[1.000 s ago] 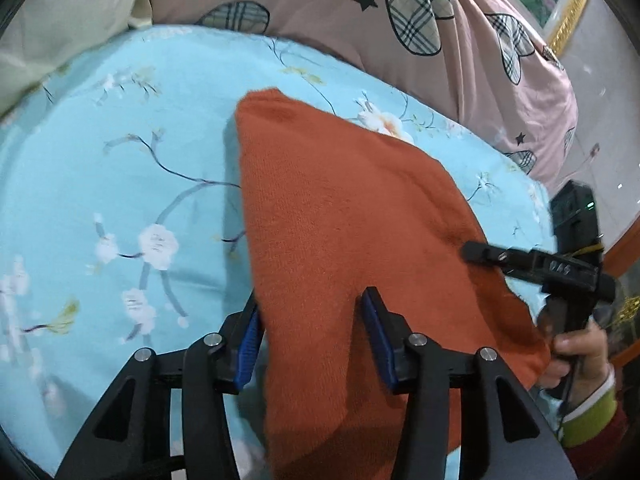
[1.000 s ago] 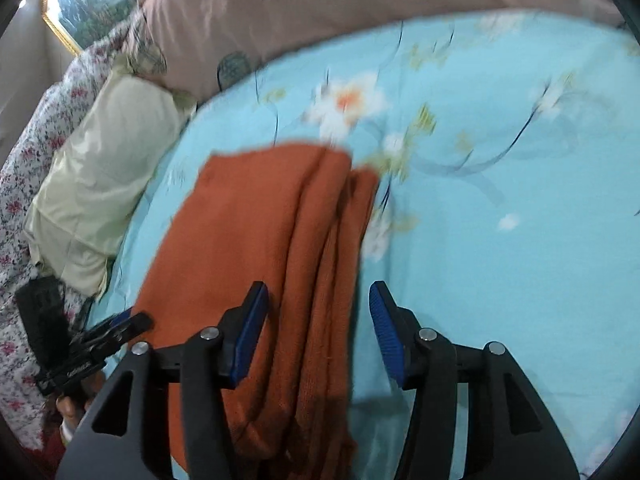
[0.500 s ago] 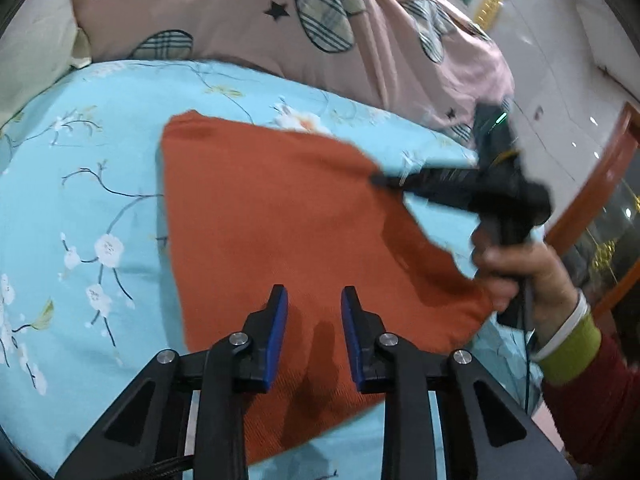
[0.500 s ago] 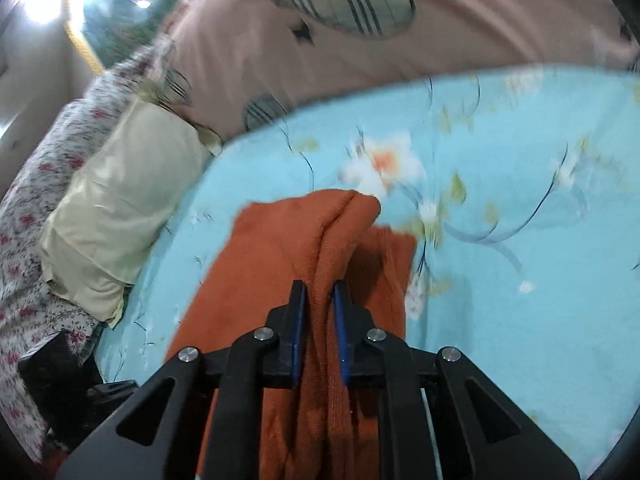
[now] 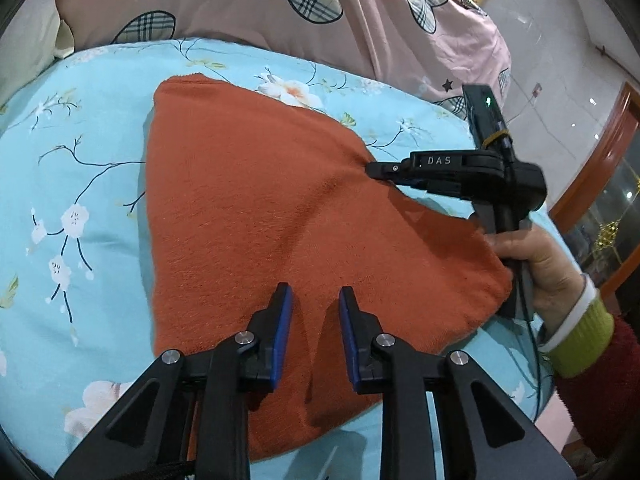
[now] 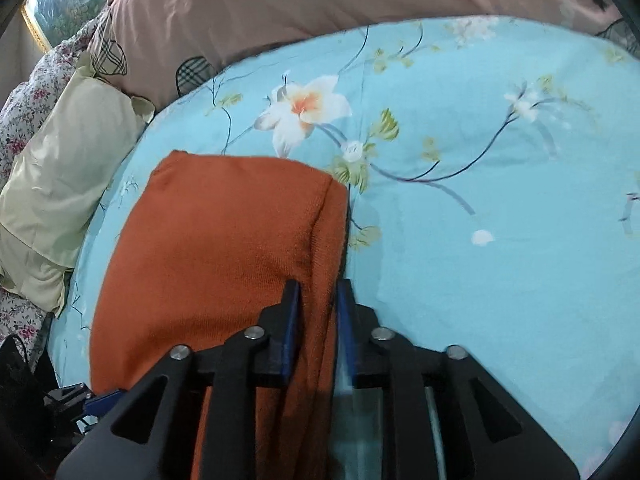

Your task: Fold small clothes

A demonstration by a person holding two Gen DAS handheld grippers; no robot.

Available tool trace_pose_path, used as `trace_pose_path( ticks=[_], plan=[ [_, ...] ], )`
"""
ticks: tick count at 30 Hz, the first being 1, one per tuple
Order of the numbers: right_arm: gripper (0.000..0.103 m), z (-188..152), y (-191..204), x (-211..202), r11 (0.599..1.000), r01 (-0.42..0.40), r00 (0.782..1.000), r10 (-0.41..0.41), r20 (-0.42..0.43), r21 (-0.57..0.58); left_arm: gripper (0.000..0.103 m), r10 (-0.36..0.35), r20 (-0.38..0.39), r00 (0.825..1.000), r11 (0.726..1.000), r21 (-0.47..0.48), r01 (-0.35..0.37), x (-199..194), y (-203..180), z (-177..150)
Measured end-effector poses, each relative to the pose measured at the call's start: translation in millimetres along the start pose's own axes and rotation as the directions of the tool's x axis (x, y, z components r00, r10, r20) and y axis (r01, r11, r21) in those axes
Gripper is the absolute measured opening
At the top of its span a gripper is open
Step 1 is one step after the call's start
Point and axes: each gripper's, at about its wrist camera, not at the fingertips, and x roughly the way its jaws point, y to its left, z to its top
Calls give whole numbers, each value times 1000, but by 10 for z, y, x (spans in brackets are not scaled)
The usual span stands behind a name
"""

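Note:
A rust-orange knit garment (image 5: 260, 208) lies folded on the light blue floral bedsheet (image 5: 72, 152). My left gripper (image 5: 314, 300) sits over its near edge, jaws narrowly apart with a raised ridge of the cloth between the blue pads. My right gripper (image 6: 316, 288) is shut on the garment's right edge (image 6: 324, 240), where the layers stack. It also shows in the left wrist view (image 5: 372, 168), tips pinched on the far right edge of the cloth, held by a hand in a green cuff.
A pink quilt with plaid hearts (image 5: 320, 12) bunches along the far side of the bed. A pale yellow pillow (image 6: 60, 184) lies at the left in the right wrist view. A wooden frame and wall (image 5: 600, 152) stand to the right.
Both grippers closed from wide open. The right one clamped the garment's layered edge and pulled it. The left one shifted onto the near edge and narrowed on a ridge of cloth.

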Motion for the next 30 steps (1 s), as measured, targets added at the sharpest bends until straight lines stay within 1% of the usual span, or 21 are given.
trace_pose_path(
  ticks=[1,2,3,4,5,6,8,9,10,11,12,13,14,15,16,19,24,26,28,30],
  plan=[
    [25,-1,35,-149,1000,18,1000,-18,20,2,24,5,-2,1000,1000,1,-5,1,-12,1],
    [25,-25,85,-341,1000,-2,999,2,54,0,24,6,-5,1000,1000,-2,-6,-16,-15,9],
    [25,-57,123,-446,999,-36,996,36,80,-3,24,6,-3,1000,1000,-8,-6,-47,-11,18],
    [25,-145,225,-634,994,-111,988,112,108,-17,24,0,2,1000,1000,-13,0,-107,2,9],
    [25,-223,326,-716,987,-157,981,160,106,-37,24,-5,11,1000,1000,-16,5,-180,9,-4],
    [25,-286,388,-744,981,-185,977,189,95,-52,24,-6,22,1000,1000,-16,6,-251,10,-18],
    [25,-481,537,-671,969,-237,971,239,28,-71,24,-7,41,999,1000,-16,7,-370,17,-54],
    [25,-551,539,-611,973,-219,976,220,6,-68,24,-9,45,999,1000,-22,10,-414,35,-76],
    [25,-642,499,-525,985,-161,987,161,-14,-64,24,-12,44,999,999,-30,14,-448,61,-97],
    [23,-723,393,-416,996,-76,997,74,-28,-45,24,-16,38,999,999,-41,17,-453,92,-127],
    [9,-788,236,-322,999,-46,998,46,-37,-2,24,-8,28,1000,999,-50,10,-443,131,-158],
    [0,-820,143,-287,998,-60,998,61,-29,28,23,7,12,1000,998,-62,-6,-413,179,-191],
    [0,-850,12,-277,992,-101,995,102,-6,75,19,3,-4,1000,997,-77,-3,-378,225,-226],
    [0,-846,-24,-281,989,-116,993,116,-1,89,18,-9,-16,1000,995,-97,8,-341,272,-264],
    [0,-838,-19,-287,990,-109,994,110,-1,89,18,-15,-21,1000,994,-110,13,-311,292,-276],
    [0,-825,89,-286,998,-44,999,44,1,36,17,-19,-19,1000,991,-136,16,-250,333,-314],
    [0,-891,135,-371,998,-33,999,33,13,53,17,13,-16,1000,992,-125,-15,-253,294,-335],
    [3,-965,244,-543,999,-25,999,24,37,26,17,28,-19,999,991,-131,-30,-259,261,-354],
    [3,-1031,330,-642,1000,-30,998,30,58,-10,17,52,-19,998,989,-135,-54,-289,214,-363],
    [3,-1142,339,-609,998,39,999,-38,25,-41,17,74,-17,997,990,-123,-75,-292,170,-379]
  ],
)
